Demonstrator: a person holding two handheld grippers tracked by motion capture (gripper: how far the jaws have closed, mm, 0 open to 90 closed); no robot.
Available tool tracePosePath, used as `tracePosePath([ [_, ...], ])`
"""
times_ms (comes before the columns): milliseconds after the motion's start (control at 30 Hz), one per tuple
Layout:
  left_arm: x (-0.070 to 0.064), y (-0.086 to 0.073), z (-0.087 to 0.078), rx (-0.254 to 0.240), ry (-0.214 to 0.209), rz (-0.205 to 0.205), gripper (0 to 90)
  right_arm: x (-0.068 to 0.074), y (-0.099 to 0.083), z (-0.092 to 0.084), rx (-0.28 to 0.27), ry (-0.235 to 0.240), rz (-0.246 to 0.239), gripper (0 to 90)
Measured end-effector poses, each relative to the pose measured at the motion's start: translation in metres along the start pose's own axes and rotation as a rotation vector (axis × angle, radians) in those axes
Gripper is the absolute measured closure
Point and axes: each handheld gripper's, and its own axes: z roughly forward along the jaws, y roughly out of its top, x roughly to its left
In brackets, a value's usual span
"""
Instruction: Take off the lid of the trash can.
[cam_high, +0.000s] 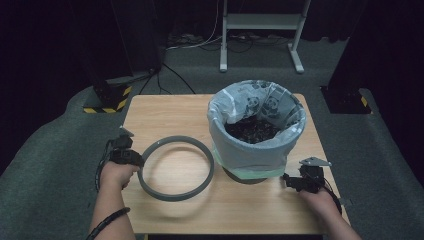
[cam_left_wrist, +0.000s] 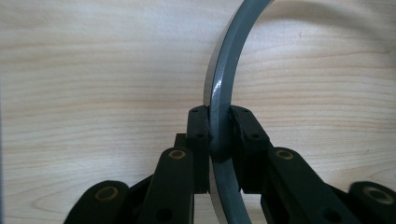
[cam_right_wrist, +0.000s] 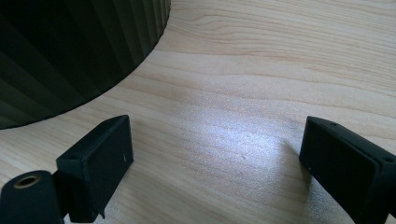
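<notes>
A grey plastic ring (cam_high: 176, 168) hangs low over the wooden table (cam_high: 165, 112), to the left of a waste bin (cam_high: 255, 131) lined with a panda-print bag. My left gripper (cam_high: 134, 159) is shut on the ring's left rim. In the left gripper view the ring's grey band (cam_left_wrist: 223, 70) runs up between the two black pads (cam_left_wrist: 200, 122), which press on it from both sides. My right gripper (cam_high: 288, 181) rests on the table near the front right of the bin, jaws wide open (cam_right_wrist: 215, 158) with bare wood between them. The bin's dark ribbed wall (cam_right_wrist: 70, 51) lies just ahead of it to the left.
The bin holds dark debris (cam_high: 251, 130) inside the bag. A white metal stand (cam_high: 260, 30) and black posts with yellow-black striped bases (cam_high: 107, 97) stand on the grey carpet beyond the table.
</notes>
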Motion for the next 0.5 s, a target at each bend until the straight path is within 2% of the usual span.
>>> tracePosePath([
  [133,-0.006,-0.002,0.009,0.011,0.0,0.027,78.1,0.0,-0.001,0.0,-0.002,-0.003,-0.001,9.3],
  [200,-0.008,-0.002,0.014,0.008,-0.004,0.019,78.1,0.0,-0.001,0.0,-0.001,-0.001,0.002,9.3],
  [300,-0.009,-0.004,0.02,0.018,-0.002,0.029,78.1,0.0,-0.001,0.0,-0.002,-0.002,0.0,9.3],
  [500,-0.01,-0.008,0.035,0.026,0.01,0.007,78.1,0.0,-0.001,0.0,-0.001,0.001,0.0,9.3],
])
